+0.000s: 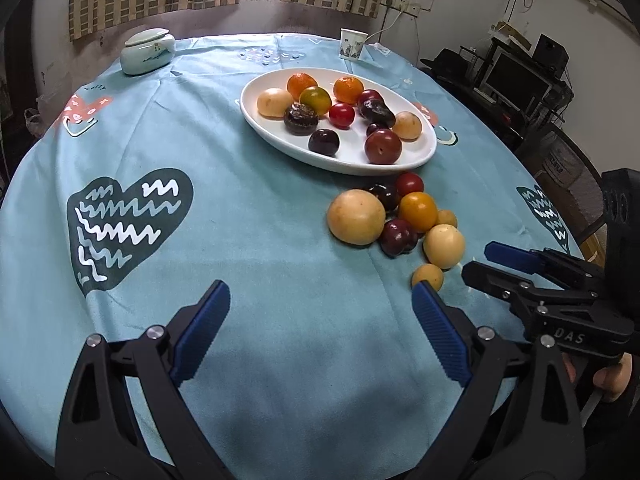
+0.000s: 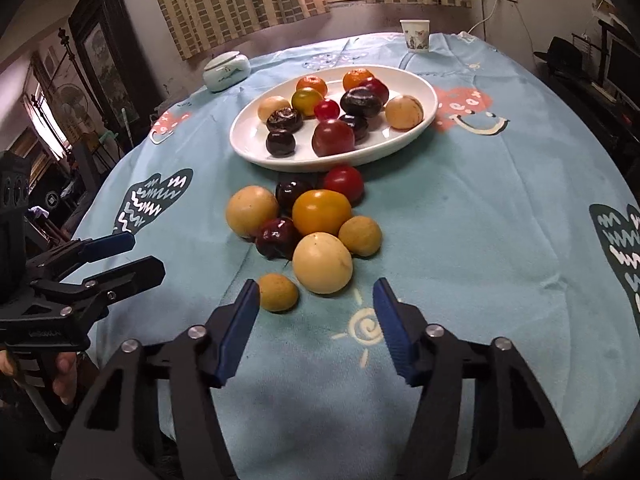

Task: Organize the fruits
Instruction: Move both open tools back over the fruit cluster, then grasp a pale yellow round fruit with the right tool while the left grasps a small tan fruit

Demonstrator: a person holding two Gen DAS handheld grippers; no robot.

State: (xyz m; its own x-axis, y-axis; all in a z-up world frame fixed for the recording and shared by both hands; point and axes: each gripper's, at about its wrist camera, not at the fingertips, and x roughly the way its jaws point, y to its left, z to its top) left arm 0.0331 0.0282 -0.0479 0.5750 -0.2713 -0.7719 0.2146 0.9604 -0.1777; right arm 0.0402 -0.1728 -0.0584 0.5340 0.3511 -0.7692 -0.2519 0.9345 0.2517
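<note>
right gripper (image 2: 316, 308) jaws standing open, nearing pale fruit (image 2: 322, 263) to grasp | left gripper (image 1: 320, 308) jaws gaping, empty, waiting | plate (image 2: 256, 136) collecting fruit

Round table, blue cloth (image 1: 260, 264): white plate (image 1: 348, 162), loose fruit pile (image 2: 308, 224), lidded jar (image 1: 147, 51), paper cup (image 1: 353, 43).

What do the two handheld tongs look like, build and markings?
Both alike: the left tongs and right tongs have matte black plastic linkage arms with silver pivot screws and blue ribbed pads on the fingers. The right unit's body carries pale "DAS" lettering. No cables visible. Bare fingers wrap its handle; no sleeve shows.
</note>
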